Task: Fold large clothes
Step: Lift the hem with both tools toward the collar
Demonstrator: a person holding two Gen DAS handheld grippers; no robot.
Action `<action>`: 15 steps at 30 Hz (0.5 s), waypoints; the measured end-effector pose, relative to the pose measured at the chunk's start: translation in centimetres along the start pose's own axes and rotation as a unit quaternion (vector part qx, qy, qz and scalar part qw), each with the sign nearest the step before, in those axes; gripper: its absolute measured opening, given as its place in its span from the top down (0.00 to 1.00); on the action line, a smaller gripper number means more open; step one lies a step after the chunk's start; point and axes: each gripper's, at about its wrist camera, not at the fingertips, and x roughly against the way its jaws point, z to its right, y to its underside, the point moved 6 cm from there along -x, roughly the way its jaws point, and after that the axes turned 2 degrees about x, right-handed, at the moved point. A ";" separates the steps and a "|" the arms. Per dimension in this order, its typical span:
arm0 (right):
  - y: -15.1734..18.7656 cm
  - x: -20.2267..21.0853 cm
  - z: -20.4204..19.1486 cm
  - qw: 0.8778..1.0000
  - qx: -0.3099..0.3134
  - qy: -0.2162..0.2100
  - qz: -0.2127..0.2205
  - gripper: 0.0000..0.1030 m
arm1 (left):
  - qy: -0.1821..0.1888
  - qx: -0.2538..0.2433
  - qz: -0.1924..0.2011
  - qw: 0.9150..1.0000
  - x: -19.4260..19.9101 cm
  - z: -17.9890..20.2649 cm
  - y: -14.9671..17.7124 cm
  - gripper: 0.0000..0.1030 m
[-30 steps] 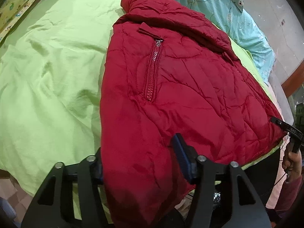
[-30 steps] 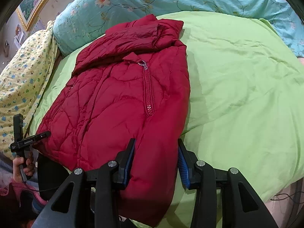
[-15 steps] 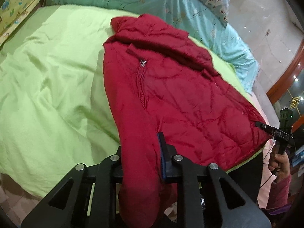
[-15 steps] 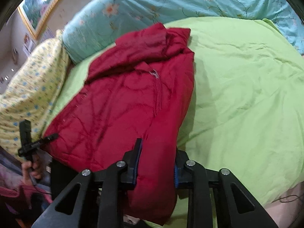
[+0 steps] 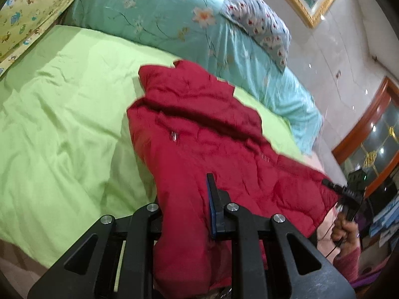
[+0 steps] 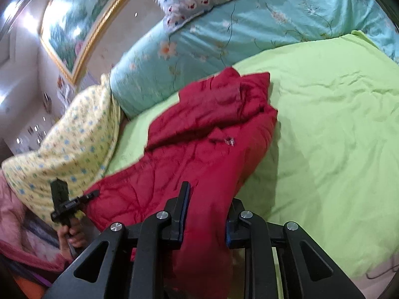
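Red quilted fabric fills the middle of both views: a puffer jacket (image 5: 199, 137) lies on a lime-green bedsheet (image 5: 62, 129), with its collar toward the pillows and its hem at the near edge of the bed. The left tongs (image 5: 185, 214) are clamped on one corner of the hem; the red fabric is bunched between the two black fingers and hangs down below them. The right tongs (image 6: 207, 216) have just been closing, and they also pinch the hem, with a thick fold of the jacket pressed between the pads. In each wrist view the other tongs appear small at the far corner of the hem, held by a hand (image 5: 346, 231) in a pink sleeve (image 5: 346, 264). The near part of the jacket is lifted from the sheet, while the collar part rests on the bed. A small metal zipper pull (image 6: 229, 141) shines on the chest.

Behind the jacket there is a turquoise duvet with flowers (image 5: 174, 17), and a small patterned pillow (image 5: 259, 22) lies on top of it. A yellow blanket with a small print (image 6: 72, 144) is at one side of the bed. A gold-framed painting (image 6: 82, 22) hangs on the wall.
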 end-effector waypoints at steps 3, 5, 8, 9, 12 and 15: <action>-1.6 0.0 0.3 1.000 -0.005 0.003 0.022 0.79 | 0.001 0.003 0.019 1.000 0.1 0.3 -1.6 0.84; -2.3 0.1 0.3 0.999 -0.009 0.006 0.036 0.79 | 0.003 0.002 0.032 0.999 -0.1 0.6 -2.7 0.84; -3.9 0.2 1.0 0.998 -0.019 0.026 0.059 0.79 | 0.002 0.009 0.043 0.999 -0.4 0.7 -4.2 0.84; -4.3 0.1 1.1 0.997 -0.021 0.033 0.065 0.79 | 0.003 0.012 0.048 0.999 -0.6 0.7 -4.8 0.84; -5.5 -0.2 1.4 0.996 -0.029 0.029 0.077 0.79 | 0.004 0.019 0.053 0.998 -0.9 0.6 -5.7 0.84; -6.4 -0.6 1.0 0.996 -0.026 0.027 0.081 0.79 | 0.006 0.023 0.053 0.998 -1.2 0.6 -6.6 0.84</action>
